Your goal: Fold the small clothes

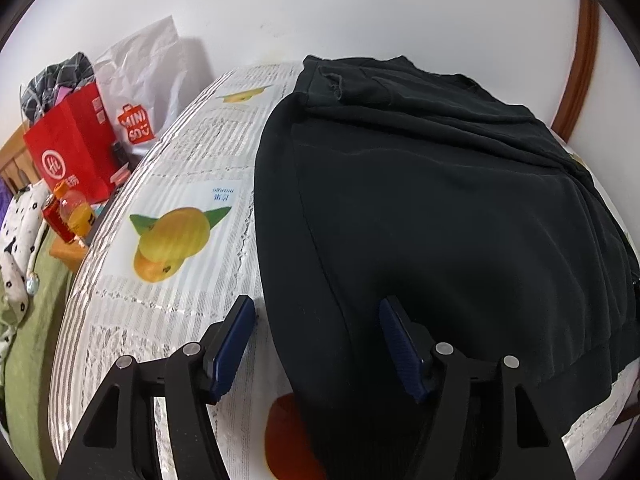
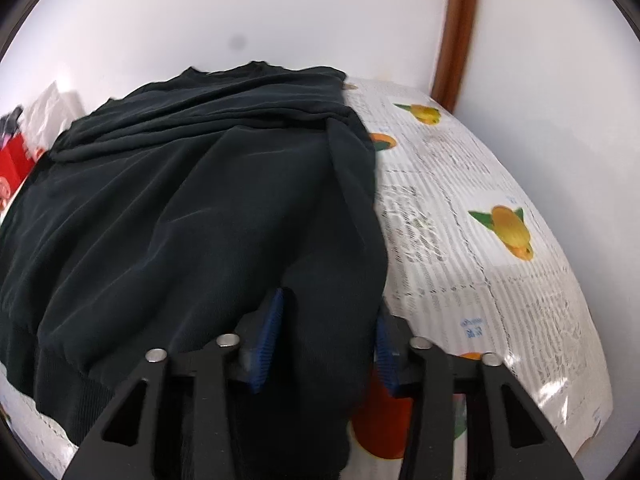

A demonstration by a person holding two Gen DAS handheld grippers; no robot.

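Observation:
A black sweatshirt (image 1: 440, 200) lies spread on a table covered with a newspaper-and-fruit print cloth (image 1: 180, 152). Its sleeves are folded in over the body and its ribbed hem faces me. My left gripper (image 1: 316, 320) is open, its jaws straddling the garment's left folded edge near the hem, one finger over the cloth and one over the fabric. In the right wrist view the sweatshirt (image 2: 180, 208) fills the left and middle. My right gripper (image 2: 330, 320) is open, its jaws on either side of the garment's right folded edge near the hem.
Left of the table are a red paper bag (image 1: 72, 148), a white MINISO bag (image 1: 140, 92), a juice bottle (image 1: 74, 208) and a green bed with spotted fabric (image 1: 20, 248). A white wall and a brown door frame (image 2: 456, 32) stand behind the table.

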